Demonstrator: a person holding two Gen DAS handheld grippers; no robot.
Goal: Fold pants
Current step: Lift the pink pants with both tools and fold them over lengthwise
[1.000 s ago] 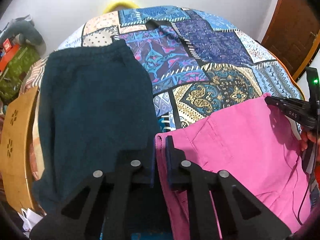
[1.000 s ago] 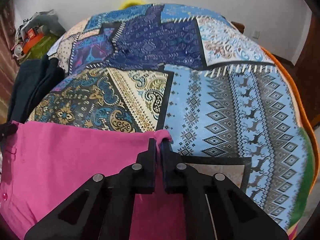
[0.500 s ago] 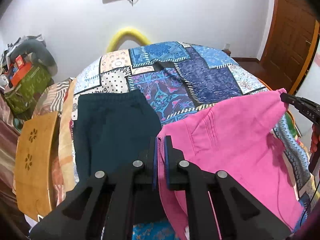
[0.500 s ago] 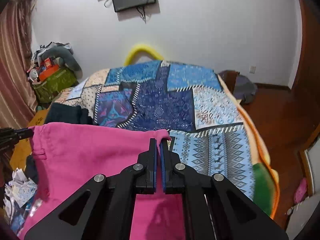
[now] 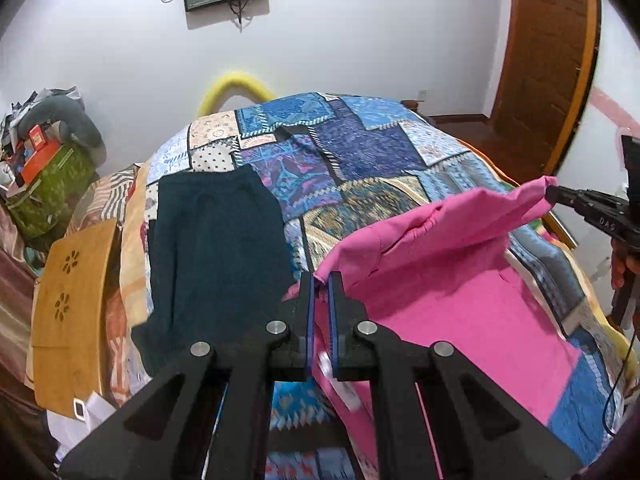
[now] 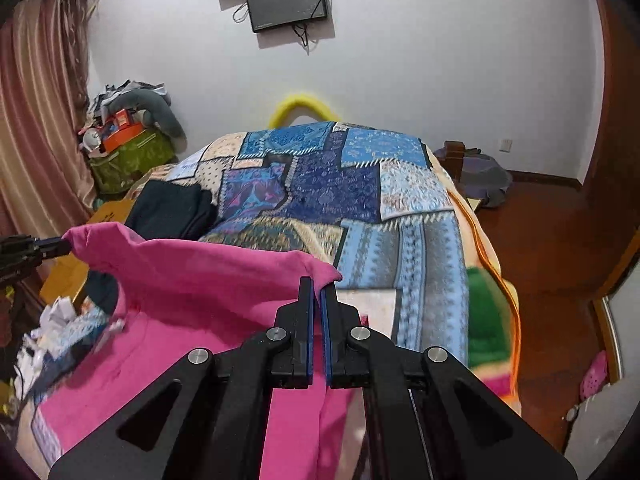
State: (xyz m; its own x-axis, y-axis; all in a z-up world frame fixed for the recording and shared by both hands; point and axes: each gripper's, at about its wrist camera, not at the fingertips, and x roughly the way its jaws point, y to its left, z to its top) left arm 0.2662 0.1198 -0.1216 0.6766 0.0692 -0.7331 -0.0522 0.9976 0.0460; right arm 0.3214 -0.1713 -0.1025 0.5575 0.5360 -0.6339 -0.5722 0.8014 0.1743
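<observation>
I have the left gripper [image 5: 320, 280] clamped on one corner of the pink pants [image 5: 460, 300], lower centre, and the right gripper [image 6: 318, 284] pinching the other corner (both nearly closed); the cloth hangs between them above the patchwork bedspread [image 5: 360, 148].

Both wrist views are evenly lit by soft indoor light; the white wall [image 5: 360, 60] is bright, with faint shadows under the wall screen [image 6: 286, 0]. Fisheye distortion bows the door frame [image 5: 576, 92] and curtain [image 6: 36, 120], and dark vignetting fills the corners. Motion blur softens the bedspread [image 6: 420, 248] edge and the papers [image 6: 60, 316] at lower left.
</observation>
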